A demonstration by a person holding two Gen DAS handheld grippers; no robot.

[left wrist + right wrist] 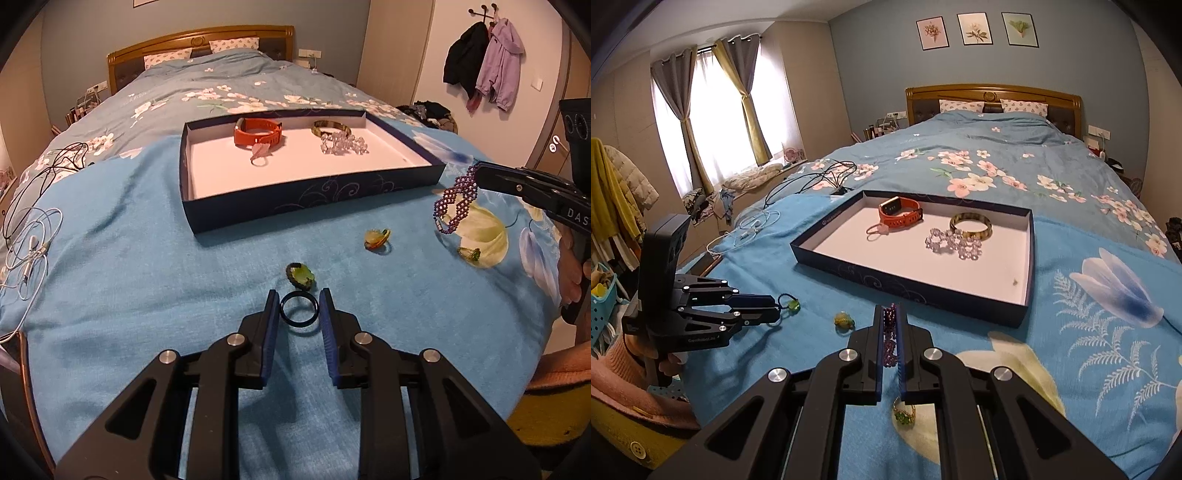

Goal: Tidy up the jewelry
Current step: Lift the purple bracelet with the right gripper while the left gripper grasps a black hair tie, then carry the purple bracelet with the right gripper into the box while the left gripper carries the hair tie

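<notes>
A dark blue box lid (pixel 314 192) (pixel 916 291) on the bed holds an orange watch (pixel 258 131) (pixel 899 214), a green-gold bangle (pixel 331 128) (pixel 971 225), a clear bead bracelet (pixel 343 143) (pixel 955 243) and a small pink ring (pixel 260 153). My left gripper (pixel 299 304) (pixel 777 310) is around a dark ring (pixel 299 310), jaws close to it. My right gripper (pixel 890 317) (pixel 478 173) is shut on a purple bead bracelet (pixel 454 199) (pixel 890 339), held above the blanket. A green ring (pixel 301 275) (pixel 792 304), a yellow ring (pixel 376 238) (pixel 844 319) and a gold-green ring (pixel 470 254) (pixel 904 411) lie loose.
White and black cables (pixel 33 236) (pixel 753 225) lie at the blanket's left edge. The bed's headboard (pixel 199 40) and pillows are far behind the box. Coats (pixel 484 66) hang on the right wall.
</notes>
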